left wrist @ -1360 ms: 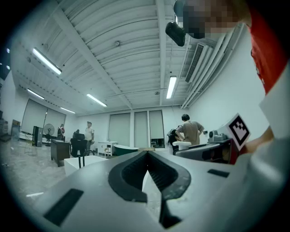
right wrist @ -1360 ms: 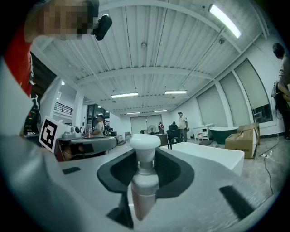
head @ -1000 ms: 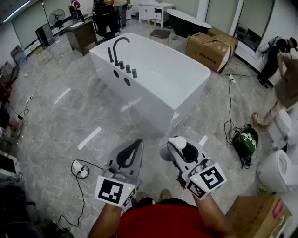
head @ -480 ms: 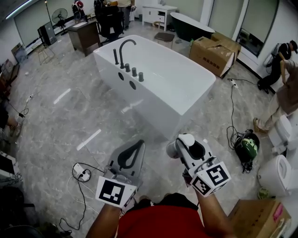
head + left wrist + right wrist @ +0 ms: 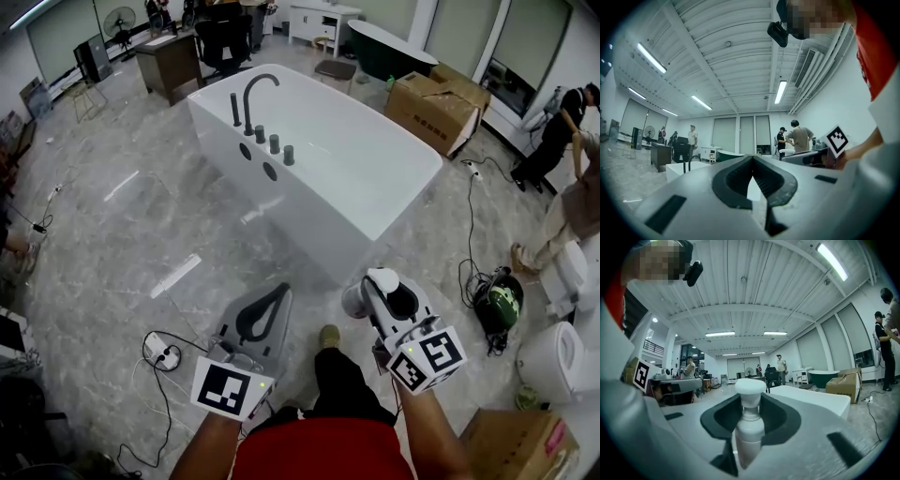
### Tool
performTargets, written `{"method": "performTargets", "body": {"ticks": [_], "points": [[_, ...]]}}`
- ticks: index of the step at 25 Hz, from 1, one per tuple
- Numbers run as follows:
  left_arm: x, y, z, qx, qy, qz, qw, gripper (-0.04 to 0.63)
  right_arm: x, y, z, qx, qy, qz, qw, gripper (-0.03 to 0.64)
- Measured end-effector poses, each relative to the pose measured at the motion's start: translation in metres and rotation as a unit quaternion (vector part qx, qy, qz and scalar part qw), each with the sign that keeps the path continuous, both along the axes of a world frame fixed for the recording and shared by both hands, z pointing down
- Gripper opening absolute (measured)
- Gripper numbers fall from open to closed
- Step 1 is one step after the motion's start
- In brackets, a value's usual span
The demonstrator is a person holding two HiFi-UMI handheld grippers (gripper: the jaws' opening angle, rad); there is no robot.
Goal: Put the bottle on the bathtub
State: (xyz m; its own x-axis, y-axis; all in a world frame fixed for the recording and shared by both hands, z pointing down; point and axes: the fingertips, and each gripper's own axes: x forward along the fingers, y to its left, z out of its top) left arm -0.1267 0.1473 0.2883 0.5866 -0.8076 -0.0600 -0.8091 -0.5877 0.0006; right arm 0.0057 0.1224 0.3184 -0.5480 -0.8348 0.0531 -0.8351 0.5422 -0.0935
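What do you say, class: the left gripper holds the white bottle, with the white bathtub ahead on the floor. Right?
Wrong gripper. The right gripper holds the white bottle, as the right gripper view shows; the white bathtub does stand ahead.

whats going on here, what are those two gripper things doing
A person holds a gripper in each hand. The right gripper is shut on a white bottle. The left gripper is shut with nothing in it. The white bathtub stands ahead, and the bottle is not yet on it.
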Motion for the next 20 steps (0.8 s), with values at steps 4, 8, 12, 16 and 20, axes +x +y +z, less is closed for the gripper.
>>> {"method": "performTargets", "body": {"ticks": [4,8,12,16,20], "points": [[0.006,-0.043,0.008,-0.005,0.010,-0.003,0.9999,0.011,0.007,-0.042,0.012,0.004,0.016,-0.003,1.000,0.110],[0.016,-0.096,0.011,0.009,0.006,-0.020,0.9997,0.011,0.025,-0.091,0.026,0.008,0.023,-0.008,1.000,0.110],[0.028,-0.154,0.013,0.012,0.002,-0.037,0.9992,0.011,0.048,-0.150,0.043,-0.002,0.017,-0.007,1.000,0.110],[0.043,-0.212,0.023,0.008,-0.003,-0.055,0.9985,0.010,0.069,-0.209,0.070,-0.014,0.017,-0.010,1.000,0.110],[0.058,-0.265,0.043,-0.009,-0.014,-0.061,0.9980,0.011,0.081,-0.268,0.101,-0.020,0.030,-0.016,0.999,0.110]]}}
